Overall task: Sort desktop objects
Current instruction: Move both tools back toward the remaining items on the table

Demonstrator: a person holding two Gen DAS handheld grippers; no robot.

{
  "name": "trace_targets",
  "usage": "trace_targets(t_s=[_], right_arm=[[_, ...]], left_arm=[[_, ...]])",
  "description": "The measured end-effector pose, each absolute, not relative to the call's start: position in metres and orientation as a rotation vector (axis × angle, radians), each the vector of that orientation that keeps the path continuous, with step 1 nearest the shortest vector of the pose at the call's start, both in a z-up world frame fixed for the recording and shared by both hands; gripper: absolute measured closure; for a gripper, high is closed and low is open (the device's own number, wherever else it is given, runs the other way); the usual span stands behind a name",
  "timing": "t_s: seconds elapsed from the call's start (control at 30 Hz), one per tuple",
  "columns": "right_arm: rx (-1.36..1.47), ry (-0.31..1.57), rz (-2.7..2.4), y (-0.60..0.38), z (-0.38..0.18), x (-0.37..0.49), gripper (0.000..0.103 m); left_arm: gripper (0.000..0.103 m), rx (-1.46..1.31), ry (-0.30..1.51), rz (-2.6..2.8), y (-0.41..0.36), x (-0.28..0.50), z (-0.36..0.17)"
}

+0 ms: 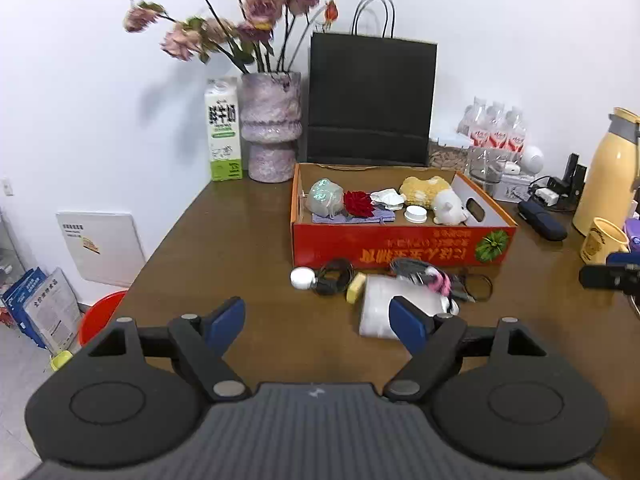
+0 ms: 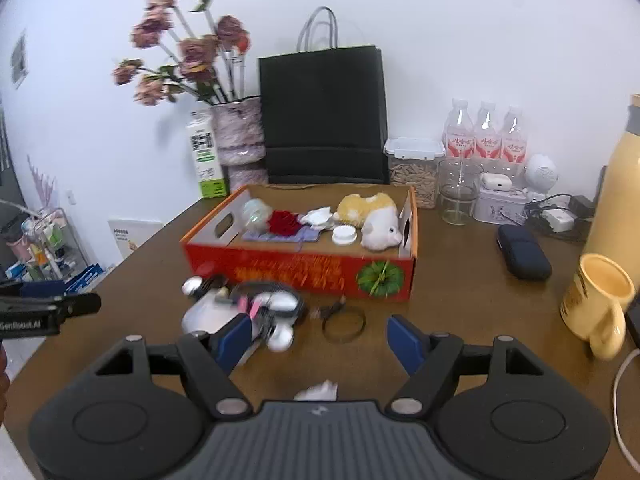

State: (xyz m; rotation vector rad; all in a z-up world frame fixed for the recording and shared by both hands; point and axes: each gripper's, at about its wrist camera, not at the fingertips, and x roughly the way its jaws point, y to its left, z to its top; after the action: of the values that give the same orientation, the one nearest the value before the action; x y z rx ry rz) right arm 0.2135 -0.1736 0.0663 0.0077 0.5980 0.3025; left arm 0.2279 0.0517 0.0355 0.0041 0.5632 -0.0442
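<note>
An orange-red cardboard box (image 1: pixel 400 246) (image 2: pixel 304 272) stands mid-table. It holds a plush toy (image 1: pixel 436 196), a red rose (image 1: pixel 358 203), a white lid (image 1: pixel 415 213) and crumpled paper. Loose things lie in front of it: a white pack (image 1: pixel 384 312), a black cable (image 1: pixel 334 280), a yellow sponge (image 1: pixel 356 289), a pink-and-black clutter (image 2: pixel 260 308) and a black ring (image 2: pixel 344 324). My left gripper (image 1: pixel 318 326) is open over bare table, left of the pack. My right gripper (image 2: pixel 320 340) is open near the ring, nothing between its pads. A paper scrap (image 2: pixel 318 390) lies below it.
At the back stand a black paper bag (image 1: pixel 370 100), a vase of flowers (image 1: pixel 271 128), a milk carton (image 1: pixel 223 132) and water bottles (image 2: pixel 484 132). On the right are a glass (image 2: pixel 458 194), a dark case (image 2: pixel 524 252), a yellow mug (image 2: pixel 600 304) and a yellow flask (image 1: pixel 610 168).
</note>
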Motion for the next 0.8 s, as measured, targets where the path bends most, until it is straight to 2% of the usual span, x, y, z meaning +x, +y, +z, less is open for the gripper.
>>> trace_targets(t_s=[0.37, 0.53, 0.8], right_arm=[[-0.02, 0.51, 0.225, -0.179, 0.024, 0.074, 0.026], [-0.036, 0.573, 0.182, -0.179, -0.005, 0.039, 0.026], [-0.068, 0.564, 0.253, -0.147, -0.011, 0.02, 0.026]], left_arm=[[0.021, -0.041, 0.569, -0.084, 0.049, 0.115, -0.001], [0.021, 0.003, 0.645, -0.107, 0.04, 0.09, -0.033], [0.021, 0.03, 0.612, -0.205, 0.018, 0.07, -0.026]])
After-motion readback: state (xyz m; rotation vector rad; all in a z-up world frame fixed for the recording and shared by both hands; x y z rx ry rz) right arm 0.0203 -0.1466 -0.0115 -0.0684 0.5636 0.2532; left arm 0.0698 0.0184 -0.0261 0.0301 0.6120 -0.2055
